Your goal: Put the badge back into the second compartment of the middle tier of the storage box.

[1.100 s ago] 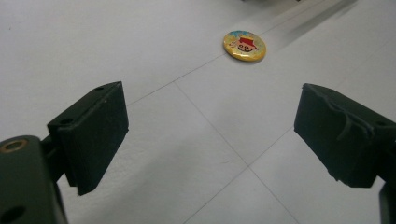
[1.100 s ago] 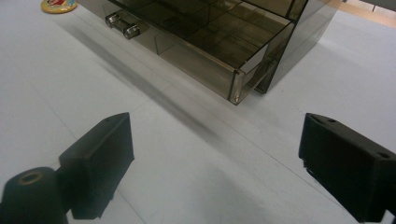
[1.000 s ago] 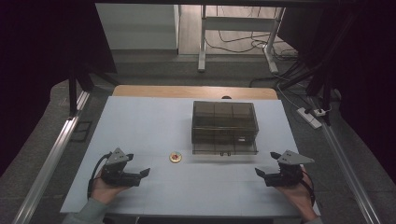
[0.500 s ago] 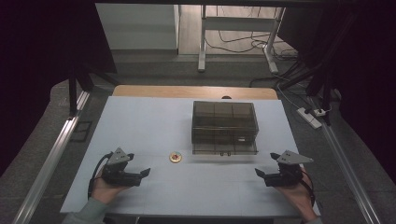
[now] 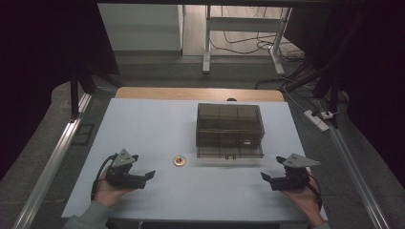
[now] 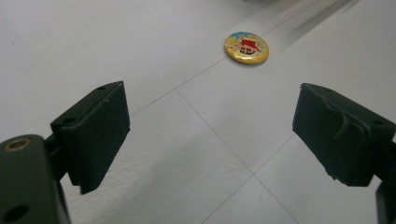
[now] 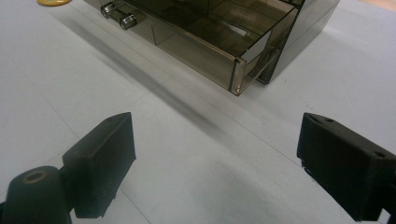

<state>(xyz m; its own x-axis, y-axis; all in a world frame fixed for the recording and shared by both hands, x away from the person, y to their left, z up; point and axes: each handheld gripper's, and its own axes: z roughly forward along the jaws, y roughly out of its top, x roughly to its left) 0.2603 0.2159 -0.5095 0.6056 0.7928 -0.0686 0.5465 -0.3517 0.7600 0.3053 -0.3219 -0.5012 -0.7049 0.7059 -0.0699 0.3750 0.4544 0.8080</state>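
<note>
down at the near edge of the pale blue-grey table (image 5: 157, 119), the left black two-jaw gripper (image 5: 144, 177) sits at about seven o'clock in the high view, held in the person's left hand (image 5: 109, 193), jaws spread wide with nothing between them. over at five o'clock the right black two-jaw gripper (image 5: 267, 178) rests in the right hand (image 5: 305, 202), and its jaws gape just as wide, empty too. both point inward toward the middle of the table.

moving out, the small round yellow badge with a red figure (image 5: 179, 161) lies flat on the table at roughly one o'clock from the left gripper, near it but apart, untouched. from above it is a small gold dot; the left gripper view (image 6: 212, 123) gives the detail, the yellow badge (image 6: 246, 47) at twelve to one o'clock beyond the open pads, with its red hat and little face printed on it.

farther still, the smoky translucent plastic drawer box (image 5: 229, 125) stands past the middle of the table, its lowest drawer pulled out toward the person. the right gripper view (image 7: 215, 158) shows what the high view blurs: the open drawer's corner, its dividers inside and a pair of small metal knobs (image 7: 119, 15) on the front, at about eleven o'clock, with the badge's rim (image 7: 53, 2) just at the top edge.
</note>
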